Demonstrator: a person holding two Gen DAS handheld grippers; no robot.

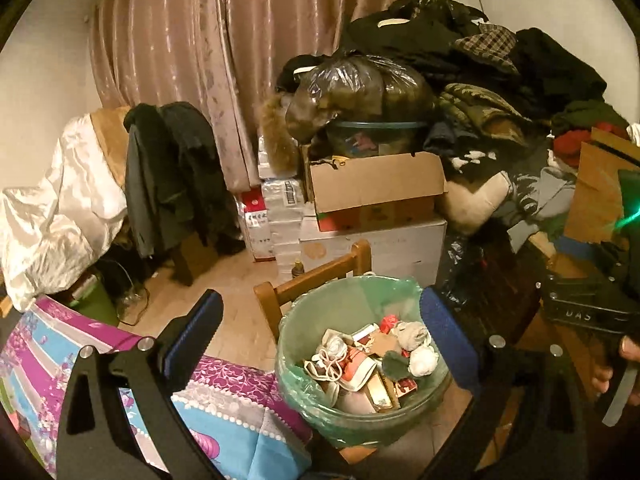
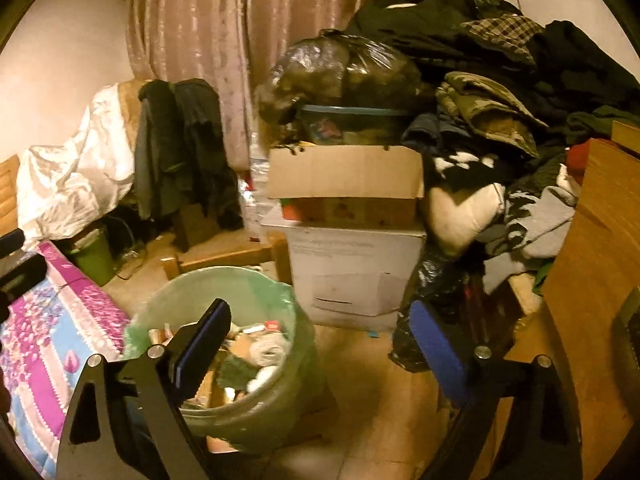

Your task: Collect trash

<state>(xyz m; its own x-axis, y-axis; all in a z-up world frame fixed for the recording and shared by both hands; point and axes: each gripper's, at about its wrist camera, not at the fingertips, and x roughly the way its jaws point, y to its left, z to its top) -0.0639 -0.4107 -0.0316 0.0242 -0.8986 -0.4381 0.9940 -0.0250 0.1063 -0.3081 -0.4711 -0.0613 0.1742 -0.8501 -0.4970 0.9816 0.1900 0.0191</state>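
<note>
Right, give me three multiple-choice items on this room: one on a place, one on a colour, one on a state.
1. Where does the open cardboard box sit?
A. on the white box
B. on the bed
C. inside the bin

2. What colour is the liner of the trash bin?
A. black
B. green
C. red

3. How does the left gripper stand?
A. shut on paper
B. shut, holding nothing
C. open, holding nothing

Answers: 1 A, it rests directly atop the white box. 2 B, pale green plastic folds over the rim. 3 C, the fingers are spread wide, nothing between.
</note>
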